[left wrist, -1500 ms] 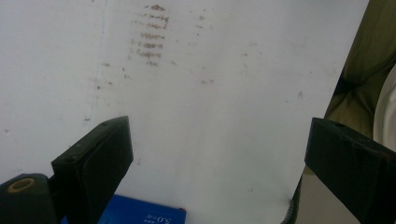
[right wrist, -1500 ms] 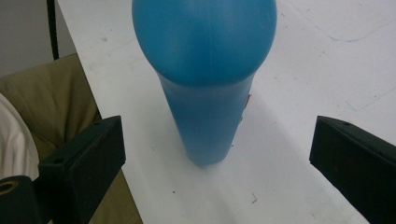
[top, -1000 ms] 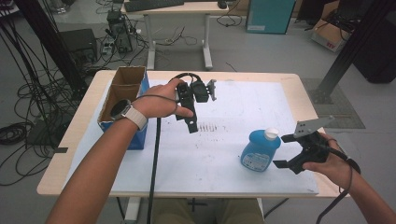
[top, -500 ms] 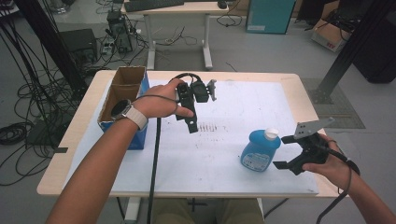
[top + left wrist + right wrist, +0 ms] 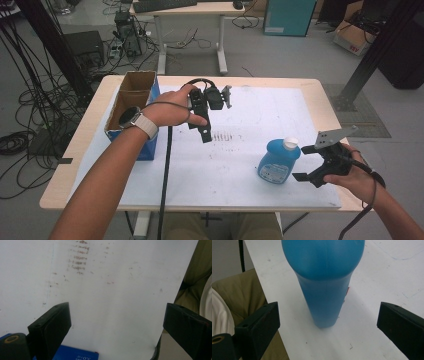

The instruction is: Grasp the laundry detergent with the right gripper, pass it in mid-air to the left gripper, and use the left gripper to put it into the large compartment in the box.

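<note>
The blue bottle (image 5: 279, 161) is standing upright on the white-covered counter (image 5: 240, 175), at about 4 o'clock from the counter's middle, near the front edge. The right hand-held gripper (image 5: 302, 163) is being held just beside it, at the bottle's 3 o'clock, with its jaws spread wide and nothing between them yet. In the right gripper view the bottle (image 5: 324, 285) is being framed straight ahead, between the two jaws but beyond their tips.

The step in hand is judged to be the approach for a grasp on the bottle. To do it well, the right hand-held gripper is best being advanced level toward 9 o'clock until the narrower lower body is lying fully between the pads, kept centred so neither jaw nudges the bottle first, since it is standing close to the edge and could be tipped. Closing is best being done gently on the flat flanks.

The left hand-held gripper (image 5: 204, 111) is being held above the counter at about 11 o'clock from its middle, jaws spread and empty, beside the open cardboard box (image 5: 131, 107) with blue sides at 9 o'clock. In the left gripper view bare counter (image 5: 112, 290) with faint brown marks is lying between the jaws.

Compared with the frame half a second earlier, almost nothing is differing: the bottle is unmoved, the left hand is being kept where it was, and the right hand-held gripper is hovering in nearly the same spot, equally spread
</note>
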Demonstrator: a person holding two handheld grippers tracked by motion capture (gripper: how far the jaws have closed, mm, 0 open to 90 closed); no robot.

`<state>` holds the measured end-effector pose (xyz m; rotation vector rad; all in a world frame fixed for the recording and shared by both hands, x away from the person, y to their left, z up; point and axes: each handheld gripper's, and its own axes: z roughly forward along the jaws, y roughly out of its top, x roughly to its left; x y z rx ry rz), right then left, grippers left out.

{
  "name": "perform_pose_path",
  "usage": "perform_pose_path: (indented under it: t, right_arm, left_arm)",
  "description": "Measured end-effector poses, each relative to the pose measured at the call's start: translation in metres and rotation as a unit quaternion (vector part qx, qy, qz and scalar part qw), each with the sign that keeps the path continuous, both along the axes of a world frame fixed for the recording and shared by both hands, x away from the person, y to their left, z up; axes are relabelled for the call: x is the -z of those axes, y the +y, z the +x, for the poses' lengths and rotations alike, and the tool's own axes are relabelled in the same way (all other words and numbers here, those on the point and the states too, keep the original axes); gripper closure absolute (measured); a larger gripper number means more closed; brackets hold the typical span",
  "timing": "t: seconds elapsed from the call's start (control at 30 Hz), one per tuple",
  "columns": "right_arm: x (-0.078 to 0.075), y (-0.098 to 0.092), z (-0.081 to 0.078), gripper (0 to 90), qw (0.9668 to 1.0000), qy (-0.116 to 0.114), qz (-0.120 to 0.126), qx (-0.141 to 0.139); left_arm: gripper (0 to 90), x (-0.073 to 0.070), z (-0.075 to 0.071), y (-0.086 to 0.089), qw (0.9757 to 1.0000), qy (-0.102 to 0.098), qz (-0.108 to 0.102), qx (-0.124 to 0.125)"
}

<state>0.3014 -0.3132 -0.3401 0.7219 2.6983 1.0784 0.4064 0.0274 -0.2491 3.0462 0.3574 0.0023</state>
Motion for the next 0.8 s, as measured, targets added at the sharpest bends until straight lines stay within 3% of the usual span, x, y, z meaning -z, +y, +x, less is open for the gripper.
perform_pose_path:
  t: [0.8]
  right_arm:
    - [-0.0027, -0.0022, -0.0011, 4.6, 1.0000, -0.003, 0.002, 0.005]
  left_arm:
    - [8.2, -0.0003, 0.0002, 0.0000, 1.0000, -0.006, 0.000, 0.001]
